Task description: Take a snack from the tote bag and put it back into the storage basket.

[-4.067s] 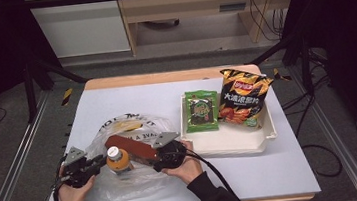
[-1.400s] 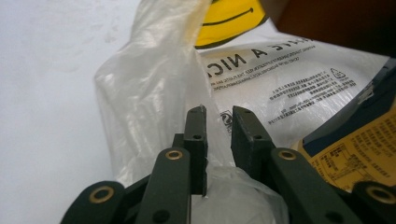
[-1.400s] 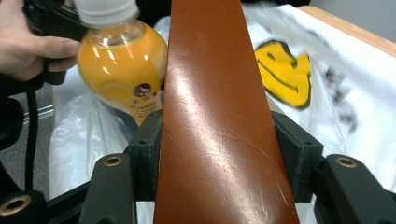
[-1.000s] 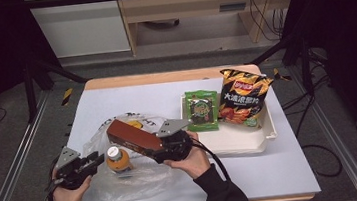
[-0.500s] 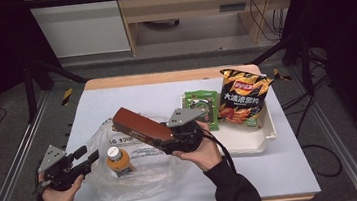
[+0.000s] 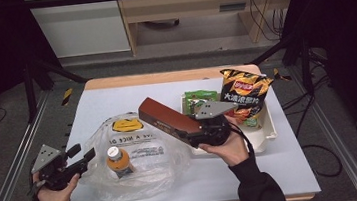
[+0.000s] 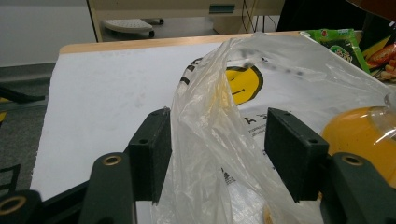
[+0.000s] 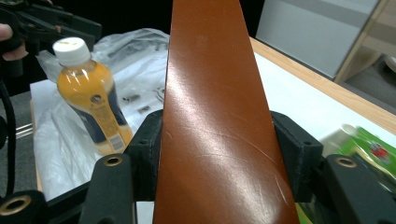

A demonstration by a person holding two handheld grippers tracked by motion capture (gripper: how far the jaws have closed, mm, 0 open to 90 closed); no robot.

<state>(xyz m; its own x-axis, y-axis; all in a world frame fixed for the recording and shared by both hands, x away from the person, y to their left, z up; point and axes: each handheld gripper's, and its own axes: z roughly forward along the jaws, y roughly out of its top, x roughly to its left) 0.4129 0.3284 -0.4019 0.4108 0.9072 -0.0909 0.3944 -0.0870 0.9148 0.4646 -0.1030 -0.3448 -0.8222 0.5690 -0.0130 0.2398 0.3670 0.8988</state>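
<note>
A long brown box (image 6: 168, 119) hangs tilted above the table, between the plastic bag and the tray. My right gripper (image 6: 192, 131) is shut on its near end, the pads (image 8: 149, 158) pressing both sides of the box (image 8: 210, 116). A clear plastic bag (image 6: 141, 152) with a yellow smiley lies at front left. An orange juice bottle (image 6: 119, 161) with a white cap stands in it, and also in the right gripper view (image 8: 91, 102). My left gripper (image 6: 81, 156) is at the bag's left edge. Its jaws have just been opening, and loose bag film (image 7: 210, 140) stands between them, unpinched.
A white tray (image 6: 266, 132) at right holds a chips bag (image 6: 243, 93) and a green packet (image 6: 200, 98). The white table cover (image 6: 116, 99) is bare at the back left. The table's wooden far edge (image 6: 164, 77) runs behind.
The right gripper has carried the brown box up and to the right, out of the bag toward the tray. The left gripper has opened, let go of the bag's edge and drawn back left.
</note>
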